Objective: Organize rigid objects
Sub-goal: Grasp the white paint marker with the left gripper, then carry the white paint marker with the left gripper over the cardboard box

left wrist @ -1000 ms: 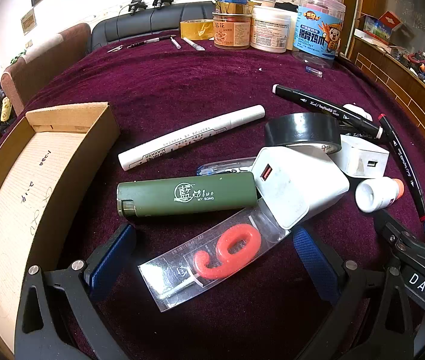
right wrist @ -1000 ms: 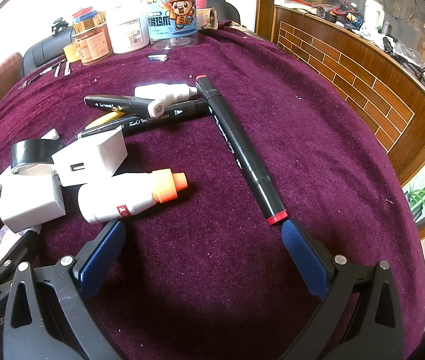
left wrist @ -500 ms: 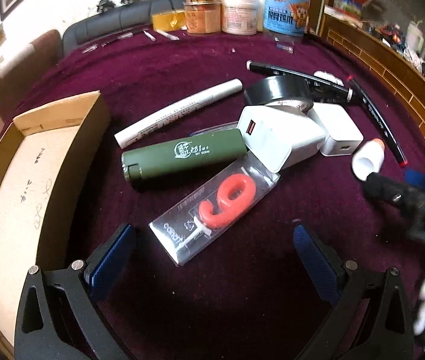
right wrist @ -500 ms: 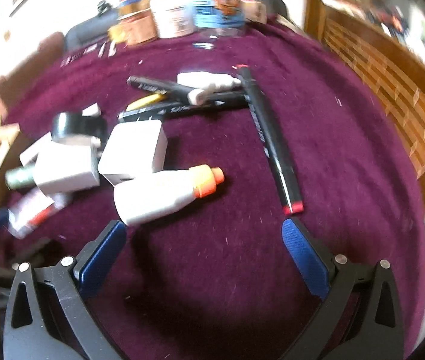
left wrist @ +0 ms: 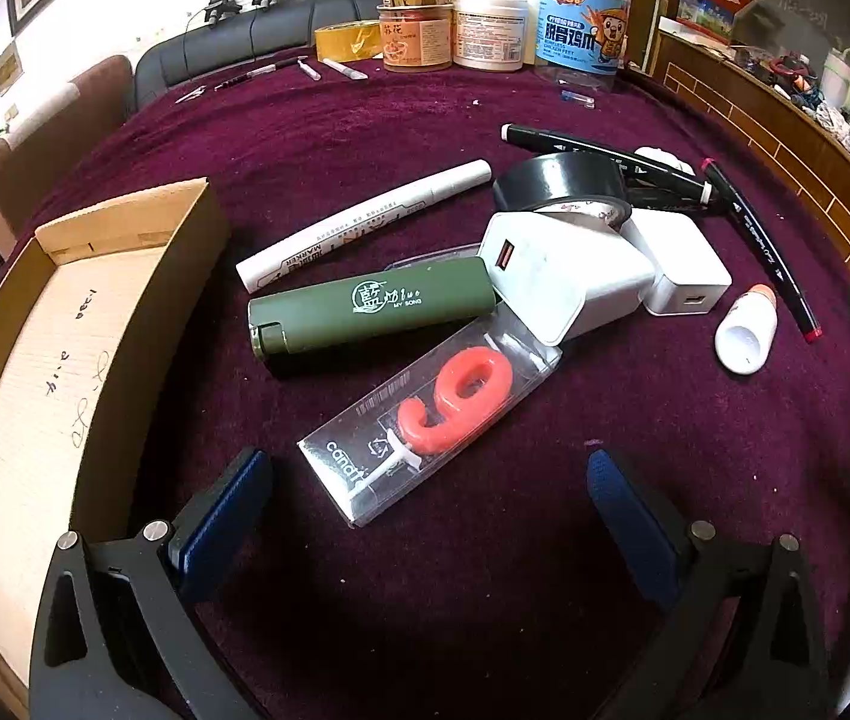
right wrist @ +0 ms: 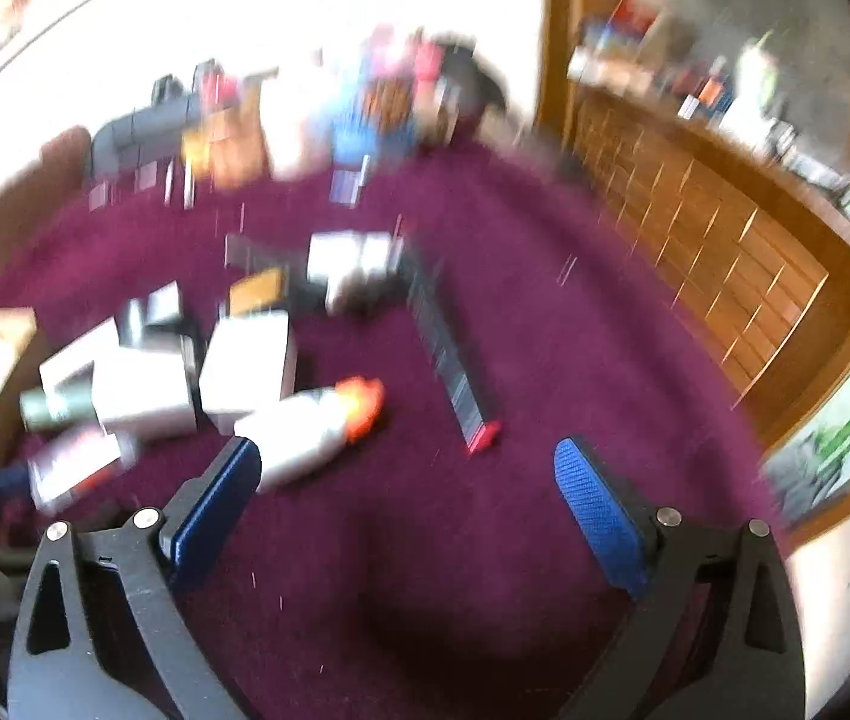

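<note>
Hovering left claw (left wrist: 425, 516) spread wide, empty, straddling number-9 candle pack (left wrist: 431, 414) on maroon surface (left wrist: 365, 120): likely first pick. Cardboard box (left wrist: 35, 360) waits just left, as drop spot. Right claw (right wrist: 407, 498) likewise released, view blurred, white bottle (right wrist: 305, 438) near its left finger.

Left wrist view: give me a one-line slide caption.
Open left gripper hovers over a packaged candle, green case and chargers beside an empty cardboard box.

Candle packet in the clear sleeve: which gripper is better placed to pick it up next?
Left. The left gripper is open with the candle packet just ahead of its fingers, beside the cardboard box.
</note>
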`<action>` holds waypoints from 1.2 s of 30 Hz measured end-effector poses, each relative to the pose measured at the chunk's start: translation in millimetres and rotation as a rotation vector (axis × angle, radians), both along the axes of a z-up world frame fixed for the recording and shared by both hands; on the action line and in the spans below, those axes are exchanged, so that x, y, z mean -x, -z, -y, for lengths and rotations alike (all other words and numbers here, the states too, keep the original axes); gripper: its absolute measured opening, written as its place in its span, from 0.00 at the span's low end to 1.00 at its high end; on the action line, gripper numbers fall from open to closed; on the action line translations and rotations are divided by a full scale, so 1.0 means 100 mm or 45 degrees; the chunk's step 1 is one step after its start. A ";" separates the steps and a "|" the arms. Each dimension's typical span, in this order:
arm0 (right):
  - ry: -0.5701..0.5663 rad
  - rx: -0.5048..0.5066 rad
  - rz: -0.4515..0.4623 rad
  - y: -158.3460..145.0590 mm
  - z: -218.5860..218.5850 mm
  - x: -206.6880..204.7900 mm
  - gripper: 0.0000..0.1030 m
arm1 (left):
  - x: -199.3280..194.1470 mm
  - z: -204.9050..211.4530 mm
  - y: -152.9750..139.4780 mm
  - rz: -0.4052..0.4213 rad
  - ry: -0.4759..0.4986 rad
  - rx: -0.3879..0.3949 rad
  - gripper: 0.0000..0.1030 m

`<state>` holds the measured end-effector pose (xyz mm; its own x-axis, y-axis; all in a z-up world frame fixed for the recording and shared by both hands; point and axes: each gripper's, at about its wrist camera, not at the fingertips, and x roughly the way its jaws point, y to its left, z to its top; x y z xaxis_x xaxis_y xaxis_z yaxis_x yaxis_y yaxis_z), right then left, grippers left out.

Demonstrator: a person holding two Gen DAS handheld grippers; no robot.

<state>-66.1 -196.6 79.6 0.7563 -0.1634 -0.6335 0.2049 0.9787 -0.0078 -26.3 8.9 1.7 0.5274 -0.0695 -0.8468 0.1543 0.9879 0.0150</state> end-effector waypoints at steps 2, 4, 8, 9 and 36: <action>0.055 0.063 0.118 -0.13 0.01 -0.10 1.00 | -0.03 -0.01 -0.01 -0.013 0.022 0.010 0.99; 0.074 0.077 0.069 -0.12 0.02 -0.37 1.00 | -0.06 -0.07 -0.05 -0.043 0.044 0.064 0.93; 0.075 -0.123 -0.014 0.10 0.23 -0.85 1.00 | -0.11 -0.40 -0.43 0.068 0.015 0.172 0.86; 0.085 -0.134 0.008 0.20 0.26 -0.90 1.00 | -0.14 -0.46 -0.52 0.112 0.025 0.143 0.86; -0.011 -0.341 -0.144 0.52 0.29 -0.94 0.96 | -1.03 -0.12 -0.17 -0.104 0.371 0.001 0.12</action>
<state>27.9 -225.9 27.3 0.6792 0.0270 -0.7334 0.2090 0.9508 0.2286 77.2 21.0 18.2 0.4156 -0.2084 -0.8853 0.4318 0.9019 -0.0096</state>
